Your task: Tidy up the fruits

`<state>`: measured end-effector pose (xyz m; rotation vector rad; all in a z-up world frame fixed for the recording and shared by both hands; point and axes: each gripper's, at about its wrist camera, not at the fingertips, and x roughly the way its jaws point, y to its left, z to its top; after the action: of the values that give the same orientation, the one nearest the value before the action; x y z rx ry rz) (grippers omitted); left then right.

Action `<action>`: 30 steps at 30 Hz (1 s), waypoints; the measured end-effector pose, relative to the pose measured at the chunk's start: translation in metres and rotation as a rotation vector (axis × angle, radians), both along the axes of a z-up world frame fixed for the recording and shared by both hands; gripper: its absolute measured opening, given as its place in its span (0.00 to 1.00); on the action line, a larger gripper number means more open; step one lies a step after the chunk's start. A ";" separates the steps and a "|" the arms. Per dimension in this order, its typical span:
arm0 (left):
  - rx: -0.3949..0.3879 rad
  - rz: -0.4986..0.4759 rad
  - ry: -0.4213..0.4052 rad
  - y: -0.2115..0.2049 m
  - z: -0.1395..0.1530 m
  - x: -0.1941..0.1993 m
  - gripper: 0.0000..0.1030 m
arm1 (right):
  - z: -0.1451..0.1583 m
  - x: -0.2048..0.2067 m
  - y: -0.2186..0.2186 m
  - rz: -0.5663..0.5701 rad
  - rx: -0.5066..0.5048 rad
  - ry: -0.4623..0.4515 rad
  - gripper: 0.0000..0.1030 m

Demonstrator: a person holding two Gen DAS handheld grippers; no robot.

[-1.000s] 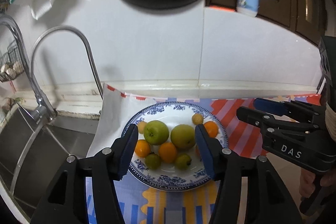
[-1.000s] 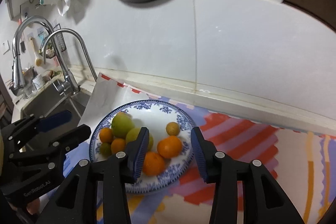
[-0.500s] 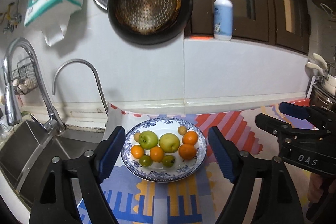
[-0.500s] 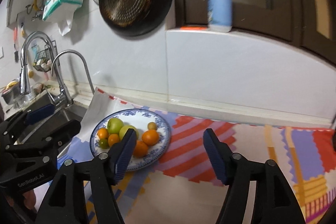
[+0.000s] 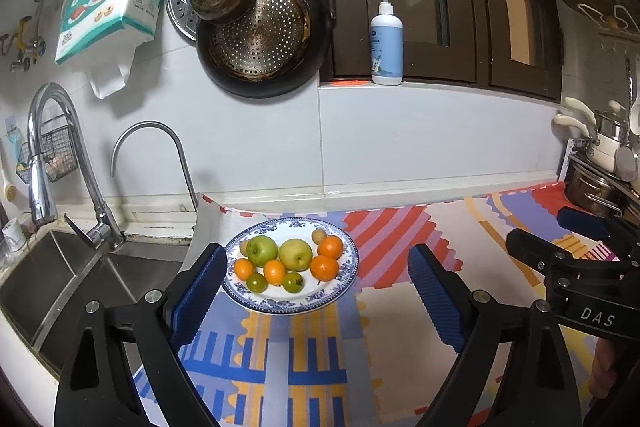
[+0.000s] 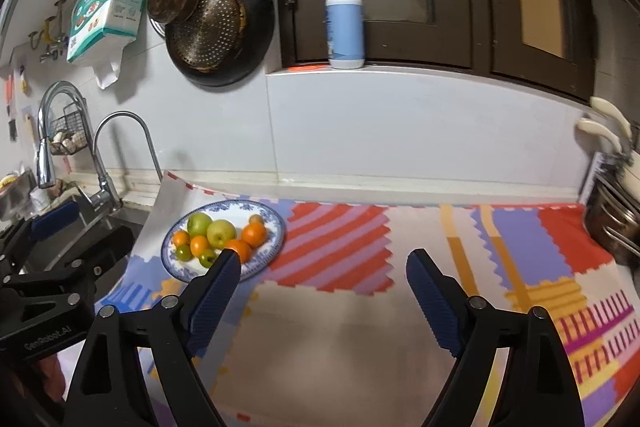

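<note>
A blue-patterned plate [image 5: 347,277] [image 6: 276,239] sits on the colourful mat, left of the middle. It carries two green apples [image 5: 262,251] [image 6: 221,231], several oranges [image 5: 324,266] [image 6: 254,233] and small green fruits [image 5: 293,282]. My left gripper [image 5: 318,261] hovers in front of the plate, its jaws opening wide with nothing pressed between them. My right gripper [image 6: 324,263] hangs over the mat to the right of the plate, its jaws also opening and empty. Each gripper shows at the edge of the other's view [image 5: 576,259] [image 6: 68,239].
A sink [image 5: 60,279] with two taps [image 5: 148,163] lies left of the mat [image 5: 400,235]. Pans [image 5: 264,39] and a tissue pack [image 5: 112,3] hang on the wall. A pump bottle [image 5: 386,43] stands on the sill. Pots [image 5: 600,183] crowd the right end.
Both grippers have drawn back from the plate and risen, so the plate looks smaller and farther. Both pairs of jaws have spread much wider. The fruits have stayed on the plate.
</note>
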<state>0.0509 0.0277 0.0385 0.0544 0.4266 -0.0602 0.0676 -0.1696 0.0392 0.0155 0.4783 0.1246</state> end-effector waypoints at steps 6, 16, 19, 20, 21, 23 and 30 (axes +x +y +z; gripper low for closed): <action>-0.006 -0.003 -0.003 -0.006 0.001 -0.012 0.95 | 0.001 -0.017 -0.008 -0.024 -0.007 0.002 0.83; -0.020 -0.006 -0.007 -0.014 0.003 -0.025 1.00 | 0.002 -0.033 -0.020 -0.044 -0.007 -0.001 0.83; -0.020 -0.001 -0.006 -0.015 0.005 -0.028 1.00 | 0.003 -0.036 -0.021 -0.044 -0.005 -0.003 0.83; -0.022 0.001 0.000 -0.015 0.005 -0.028 1.00 | 0.003 -0.036 -0.022 -0.045 -0.004 -0.004 0.83; -0.025 0.002 0.004 -0.015 0.005 -0.029 1.00 | 0.003 -0.037 -0.022 -0.046 -0.004 -0.002 0.83; -0.021 0.003 0.006 -0.016 0.005 -0.030 1.00 | 0.003 -0.037 -0.023 -0.046 -0.003 -0.002 0.83; -0.022 0.002 0.013 -0.016 0.005 -0.034 1.00 | 0.002 -0.040 -0.025 -0.042 -0.001 -0.001 0.83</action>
<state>0.0168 0.0115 0.0432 0.0324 0.4391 -0.0637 0.0277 -0.1951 0.0414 0.0244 0.4766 0.0835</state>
